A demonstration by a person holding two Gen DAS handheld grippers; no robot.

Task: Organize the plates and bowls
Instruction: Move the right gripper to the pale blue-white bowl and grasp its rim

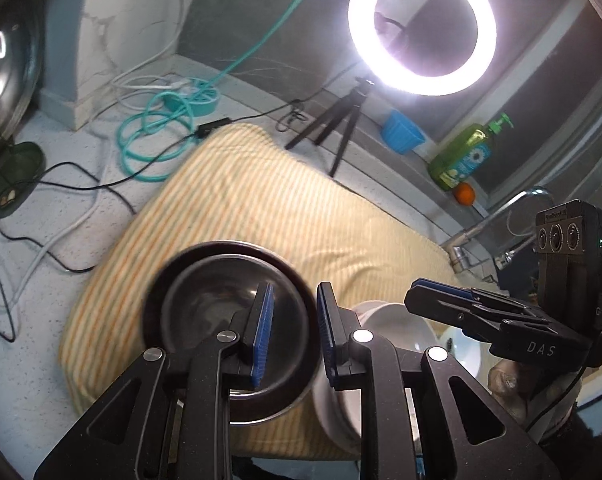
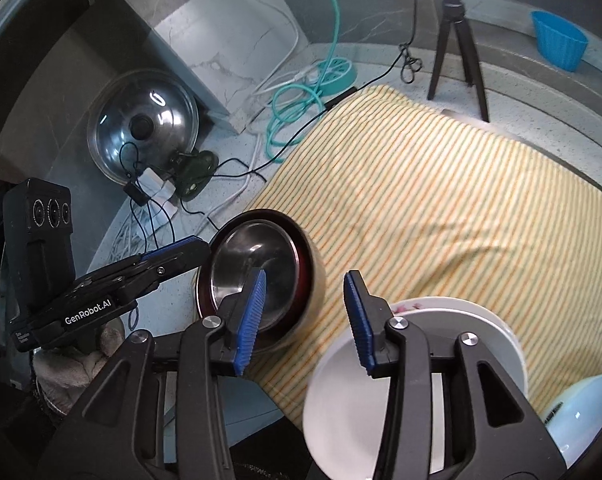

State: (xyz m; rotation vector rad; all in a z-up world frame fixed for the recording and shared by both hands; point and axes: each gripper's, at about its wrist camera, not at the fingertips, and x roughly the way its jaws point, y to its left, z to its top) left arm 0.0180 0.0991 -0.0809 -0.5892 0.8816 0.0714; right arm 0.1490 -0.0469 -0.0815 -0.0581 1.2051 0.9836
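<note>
A steel bowl with a dark red rim (image 1: 221,320) (image 2: 257,276) is tilted at the near left edge of a yellow striped cloth (image 1: 261,208) (image 2: 441,200). My left gripper (image 1: 291,324) is open, its left finger inside the bowl and the right one outside, around the rim; it also shows in the right wrist view (image 2: 189,248). White bowls (image 2: 417,368) (image 1: 393,324) are stacked at the cloth's near right. My right gripper (image 2: 305,320) is open and empty, above the gap between the steel bowl and the white stack. It shows in the left wrist view (image 1: 433,288).
A pale blue dish (image 2: 585,412) lies at the far right. A ring light on a tripod (image 1: 421,28) (image 2: 457,40), teal hose (image 1: 157,136), cables, a steel lid (image 2: 145,128), a blue basket (image 2: 557,40), a green soap bottle (image 1: 465,156) and a tap (image 1: 497,216) surround the cloth.
</note>
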